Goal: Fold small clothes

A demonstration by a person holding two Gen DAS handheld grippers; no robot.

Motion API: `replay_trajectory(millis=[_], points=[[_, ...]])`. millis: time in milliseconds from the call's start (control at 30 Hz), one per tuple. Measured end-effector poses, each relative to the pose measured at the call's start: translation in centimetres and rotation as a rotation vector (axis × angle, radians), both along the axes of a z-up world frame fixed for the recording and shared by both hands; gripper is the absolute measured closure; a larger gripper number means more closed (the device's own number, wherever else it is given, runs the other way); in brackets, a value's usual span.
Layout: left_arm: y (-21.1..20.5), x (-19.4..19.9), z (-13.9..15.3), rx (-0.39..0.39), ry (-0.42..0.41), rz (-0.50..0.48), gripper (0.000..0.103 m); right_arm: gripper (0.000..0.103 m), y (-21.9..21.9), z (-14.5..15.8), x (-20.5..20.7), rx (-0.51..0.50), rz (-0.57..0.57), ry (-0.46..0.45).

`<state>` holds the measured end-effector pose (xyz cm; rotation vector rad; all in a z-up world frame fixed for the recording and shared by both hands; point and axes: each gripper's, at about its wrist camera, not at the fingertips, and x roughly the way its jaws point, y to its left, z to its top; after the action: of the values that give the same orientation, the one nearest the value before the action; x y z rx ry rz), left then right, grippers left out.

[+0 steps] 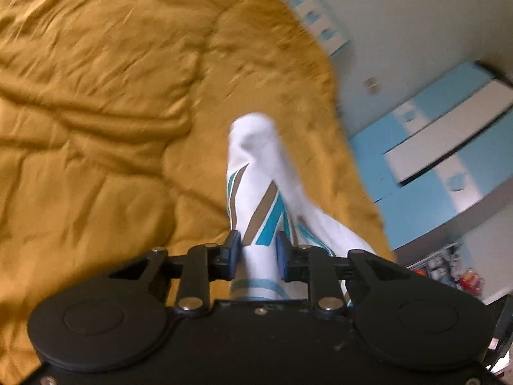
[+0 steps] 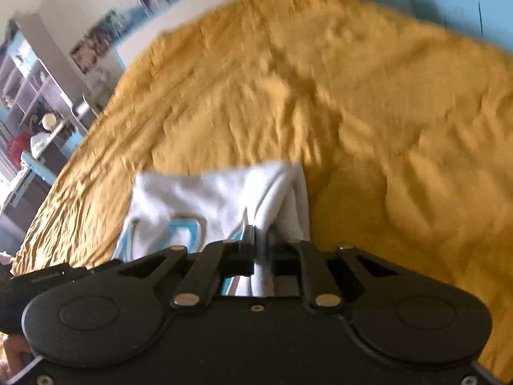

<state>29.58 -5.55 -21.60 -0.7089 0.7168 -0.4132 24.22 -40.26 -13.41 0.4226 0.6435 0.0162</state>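
A small white garment with teal and tan stripes (image 1: 256,173) hangs over the mustard bedspread (image 1: 96,96). My left gripper (image 1: 258,250) is shut on the garment, the cloth bunched between its blue pads. In the right wrist view the same white garment (image 2: 205,195) lies spread in front of my right gripper (image 2: 261,243), which is shut on a fold of it at its right edge. Both views are motion-blurred. The part of the cloth under the gripper bodies is hidden.
The mustard bedspread (image 2: 384,112) is rumpled and fills most of both views. Blue and white cupboards (image 1: 449,147) stand beyond the bed's right edge. Shelves with clutter (image 2: 35,102) stand left of the bed in the right wrist view.
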Motion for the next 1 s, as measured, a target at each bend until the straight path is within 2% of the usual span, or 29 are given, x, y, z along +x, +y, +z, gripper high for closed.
replay_trajectory(millis=[67,100,200,267,300,367,400,433,533,600,633,667,700,767,833,867,933,1000], points=[[-0.2,-0.5,-0.2,0.050,-0.018,0.018,0.081,0.098,0.6,0.8,-0.7,-0.041,-0.004,-0.070],[-0.3,-0.4,-0.7,0.059,0.006,0.030,0.080,0.100,0.7,0.6,-0.4,-0.065,-0.009,-0.064],[0.3,0.5,-1.7,0.013,0.077,0.029,0.072,0.100,-0.2,-2.2,1.6,-0.023,-0.003,0.096],[1.0,1.4,-1.2,-0.008,0.088,0.043,0.068,0.100,-0.6,-2.1,1.6,-0.004,0.005,0.094],[1.2,1.8,-1.0,-0.007,0.080,0.052,0.068,0.095,-0.7,-1.6,1.5,0.004,0.007,0.075],[1.3,3.5,-0.6,-0.021,0.071,0.049,0.062,0.079,-1.0,-0.5,1.6,0.005,-0.004,0.043],[1.3,4.5,-0.6,-0.033,0.085,0.040,0.062,0.062,-1.0,-0.1,1.8,-0.006,-0.022,0.026],[1.0,5.5,-0.7,-0.040,0.105,0.031,0.061,0.056,-1.1,0.1,2.4,-0.013,-0.030,0.018],[0.3,8.4,-2.0,-0.076,0.169,0.013,0.059,0.057,-1.5,-0.5,4.9,-0.001,-0.035,0.047],[0.2,9.4,-2.5,-0.096,0.169,0.027,0.060,0.065,-1.7,-1.3,6.2,0.013,-0.044,0.076],[0.2,9.4,-2.5,-0.115,0.151,0.036,0.065,0.069,-1.7,-1.6,6.5,0.010,-0.059,0.089],[0.2,9.6,-2.3,-0.128,0.124,0.037,0.090,0.072,-1.6,-1.7,6.7,0.004,-0.066,0.095],[0.3,9.6,-1.9,-0.134,0.092,0.033,0.103,0.090,-1.4,-1.7,6.9,-0.002,-0.057,0.090],[0.4,9.8,-1.0,-0.108,0.045,0.041,0.103,0.093,-0.8,-1.0,6.5,-0.038,-0.038,0.055],[-0.2,10.3,-0.9,-0.022,0.041,0.051,0.103,0.095,-0.5,-0.4,6.3,-0.064,-0.036,0.019],[-0.6,10.7,-1.4,0.020,0.060,0.045,0.103,0.095,-0.8,-0.6,6.6,-0.057,-0.050,0.027],[-0.9,11.3,-2.2,0.084,0.096,0.043,0.101,0.097,-1.5,-2.2,8.0,-0.024,-0.061,0.097],[-1.1,11.4,-2.2,0.103,0.102,0.040,0.095,0.097,-2.1,-3.4,8.5,-0.001,-0.067,0.136]])
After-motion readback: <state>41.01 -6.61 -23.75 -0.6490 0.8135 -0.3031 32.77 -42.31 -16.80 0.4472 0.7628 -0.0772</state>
